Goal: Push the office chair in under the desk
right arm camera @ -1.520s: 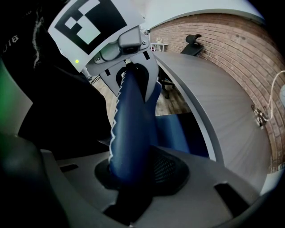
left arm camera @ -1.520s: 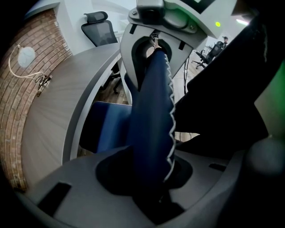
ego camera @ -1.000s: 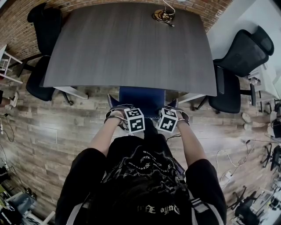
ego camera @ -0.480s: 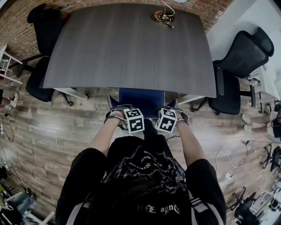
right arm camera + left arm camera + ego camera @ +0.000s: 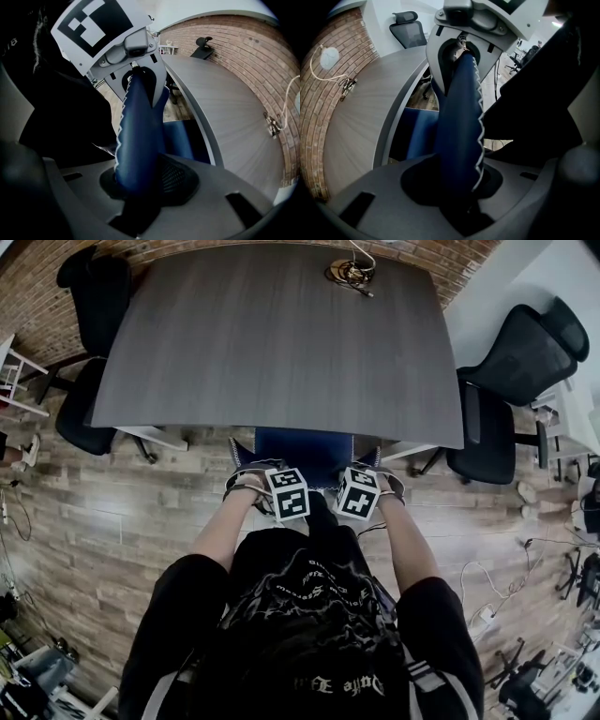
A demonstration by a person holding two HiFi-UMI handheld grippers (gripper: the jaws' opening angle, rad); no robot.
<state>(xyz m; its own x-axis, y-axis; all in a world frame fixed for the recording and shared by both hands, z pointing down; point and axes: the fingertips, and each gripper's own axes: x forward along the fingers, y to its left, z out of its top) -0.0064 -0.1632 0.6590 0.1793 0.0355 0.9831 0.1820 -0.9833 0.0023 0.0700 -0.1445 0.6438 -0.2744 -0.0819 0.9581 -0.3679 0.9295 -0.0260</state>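
Note:
A blue office chair [image 5: 305, 452] with white stitching sits at the near edge of the grey desk [image 5: 272, 343], its seat tucked beneath the top and only its backrest showing. My left gripper [image 5: 251, 480] is shut on the left part of the backrest's top edge [image 5: 459, 122]. My right gripper [image 5: 379, 482] is shut on the right part of that edge [image 5: 138, 136]. Each gripper view shows the other gripper clamped further along the padding: the right gripper [image 5: 461, 49] and the left gripper [image 5: 136, 77]. The person's body hides the chair's base.
Black office chairs stand at the desk's left end [image 5: 94, 343] and right end [image 5: 511, 390]. A coiled cable [image 5: 352, 273] lies at the desk's far edge by the brick wall. Loose cables [image 5: 487, 592] trail over the wooden floor on the right.

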